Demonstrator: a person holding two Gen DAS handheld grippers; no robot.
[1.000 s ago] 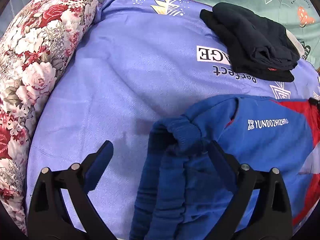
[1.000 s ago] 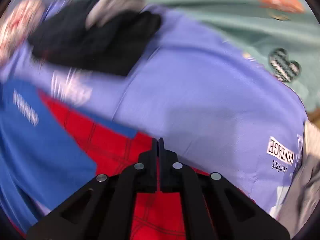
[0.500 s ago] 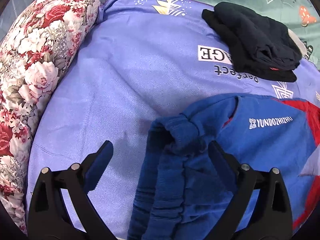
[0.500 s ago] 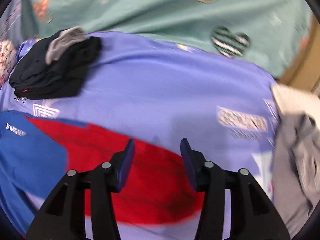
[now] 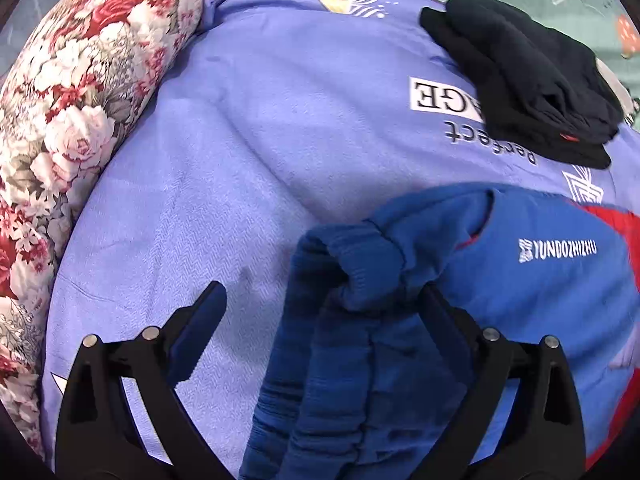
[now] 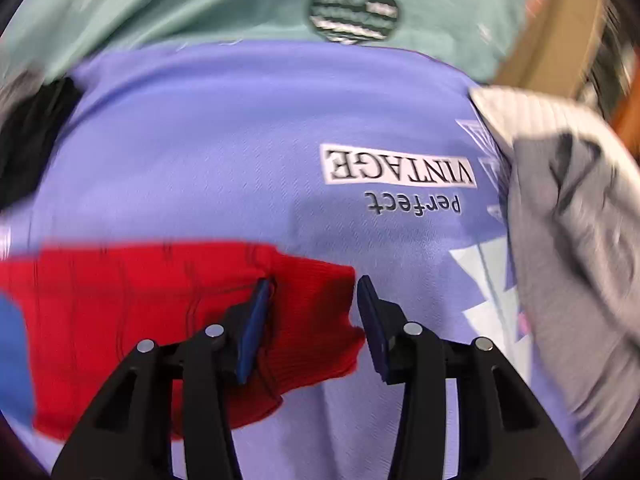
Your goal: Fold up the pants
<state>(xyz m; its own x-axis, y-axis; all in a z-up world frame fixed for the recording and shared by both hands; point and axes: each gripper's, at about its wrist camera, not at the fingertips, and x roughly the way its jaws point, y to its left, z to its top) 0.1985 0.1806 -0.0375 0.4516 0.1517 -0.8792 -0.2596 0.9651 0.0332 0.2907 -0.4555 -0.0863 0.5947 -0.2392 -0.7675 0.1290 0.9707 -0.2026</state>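
The pants (image 5: 540, 280) are blue with a white logo and red legs, and lie on a purple blanket (image 5: 280, 140). In the left wrist view the bunched blue waistband (image 5: 360, 264) rises between the wide-apart fingers of my left gripper (image 5: 320, 312), close against the right finger (image 5: 444, 320); the left pad is clear of it. In the right wrist view the red leg cuff (image 6: 316, 308) lies flat on the blanket between the pads of my right gripper (image 6: 314, 316). Its jaws are opening, and neither pad presses the cloth.
A floral pillow (image 5: 68, 120) runs along the blanket's left edge. A folded black garment (image 5: 520, 80) sits at the back. A crumpled grey garment (image 6: 572, 240) lies right of the red cuff. A teal sheet (image 6: 240, 4) lies beyond the blanket (image 6: 240, 140).
My right gripper went from shut to open and swept rightwards along the red leg to its cuff. The left gripper and the waistband have barely moved.
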